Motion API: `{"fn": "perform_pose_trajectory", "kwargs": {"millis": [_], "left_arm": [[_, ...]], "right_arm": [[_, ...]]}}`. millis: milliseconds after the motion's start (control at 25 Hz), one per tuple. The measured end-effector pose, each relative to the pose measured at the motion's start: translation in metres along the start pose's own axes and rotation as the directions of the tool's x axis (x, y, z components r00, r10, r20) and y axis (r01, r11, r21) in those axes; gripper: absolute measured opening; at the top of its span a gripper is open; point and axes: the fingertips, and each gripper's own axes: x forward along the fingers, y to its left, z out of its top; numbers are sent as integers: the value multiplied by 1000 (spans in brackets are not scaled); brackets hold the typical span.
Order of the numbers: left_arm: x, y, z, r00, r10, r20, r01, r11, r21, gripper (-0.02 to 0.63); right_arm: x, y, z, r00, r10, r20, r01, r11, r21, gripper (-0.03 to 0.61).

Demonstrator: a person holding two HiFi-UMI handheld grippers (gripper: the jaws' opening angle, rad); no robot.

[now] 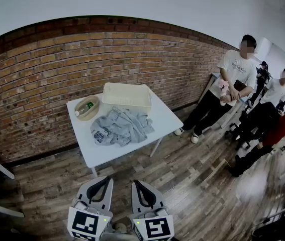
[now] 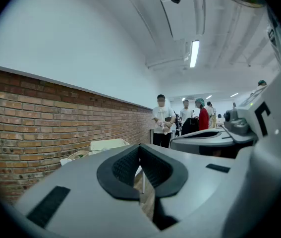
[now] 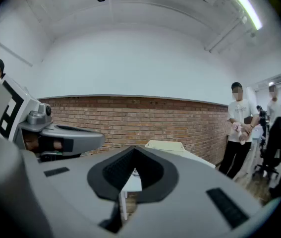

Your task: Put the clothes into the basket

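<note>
Both sets of fingers are pressed together, holding nothing: our left gripper [image 1: 106,179] and right gripper [image 1: 136,184] hang near us, apart from the white desk [image 1: 107,153]. Grey clothes [image 1: 119,128] lie heaped there, just beside the far basket [image 1: 127,103].

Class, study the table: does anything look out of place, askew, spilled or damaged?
Only the grey clothes lie in a crumpled heap on the white table, in front of the basket rather than in it. Nothing looks spilled or damaged.

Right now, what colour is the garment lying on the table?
Grey garment, clearest in the head view.
</note>
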Motion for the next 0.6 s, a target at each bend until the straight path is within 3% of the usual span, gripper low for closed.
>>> {"fn": "perform_pose_trajectory", "kwargs": {"millis": [600], "left_arm": [[0,-8,4,1000,-7,2,7,1000,8,9]], "right_arm": [[-4,-4,2,1000,3,22,-3,1000,12,6]]}}
